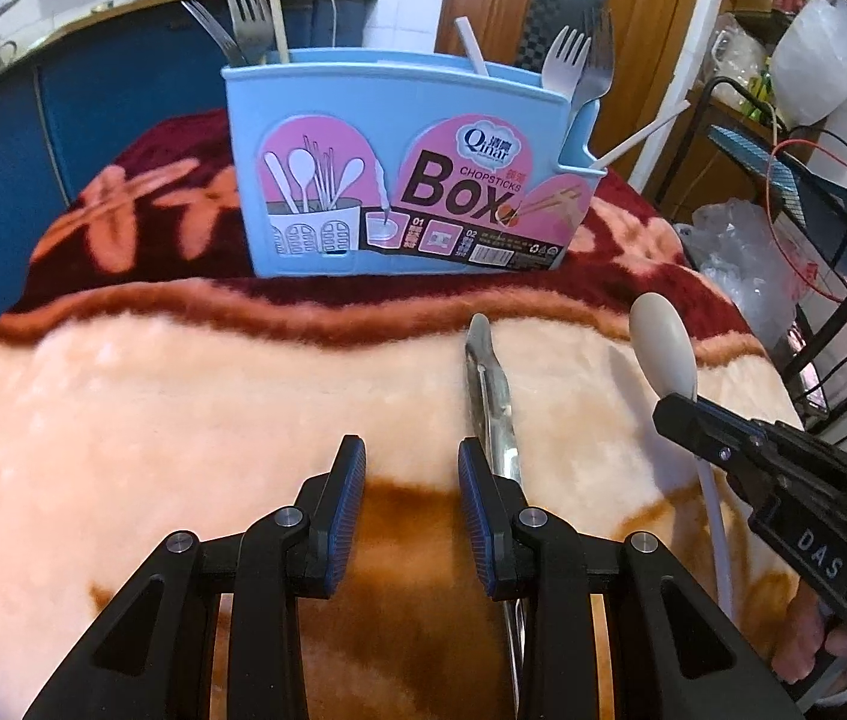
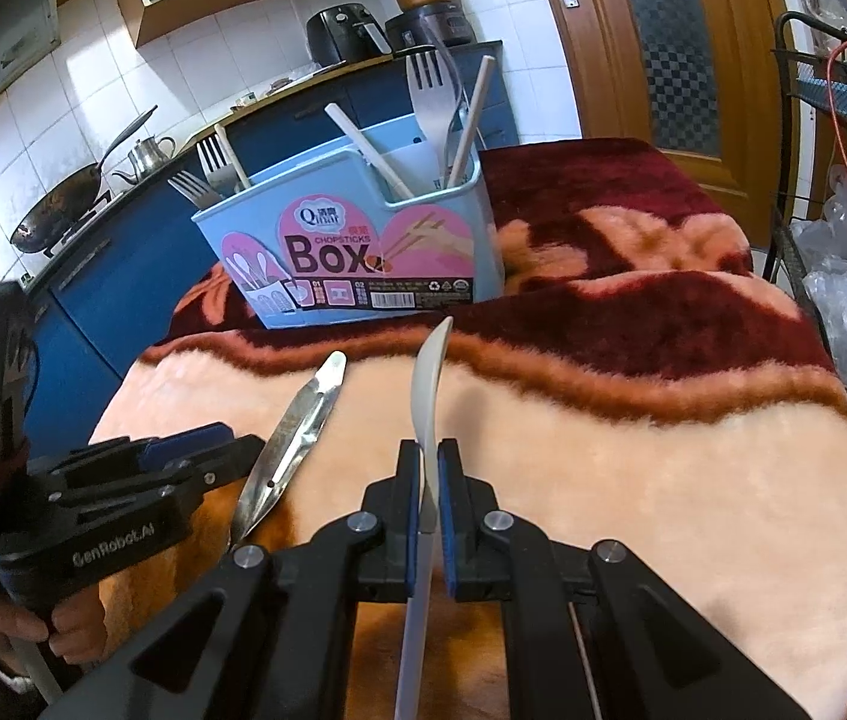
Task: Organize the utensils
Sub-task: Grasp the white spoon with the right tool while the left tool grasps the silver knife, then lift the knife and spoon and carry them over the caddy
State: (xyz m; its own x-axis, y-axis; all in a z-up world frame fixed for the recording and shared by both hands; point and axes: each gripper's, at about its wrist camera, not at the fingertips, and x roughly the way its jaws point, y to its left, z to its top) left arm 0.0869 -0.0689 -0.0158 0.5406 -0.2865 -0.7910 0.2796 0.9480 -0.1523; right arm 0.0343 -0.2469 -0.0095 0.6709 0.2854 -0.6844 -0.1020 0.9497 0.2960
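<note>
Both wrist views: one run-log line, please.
right gripper: shut on white plastic spoon | left gripper: open, empty | metal tongs: on blanket

One blue chopsticks box stands on one blanket. Four forks rise from the box: two metal forks at its left end, one white fork and one more metal fork at its right end. Three sticks show in it: one wooden stick and two white sticks. There is one pale spoon and one pair of metal tongs. Two tools are counted: the left tool and the right tool.
</note>
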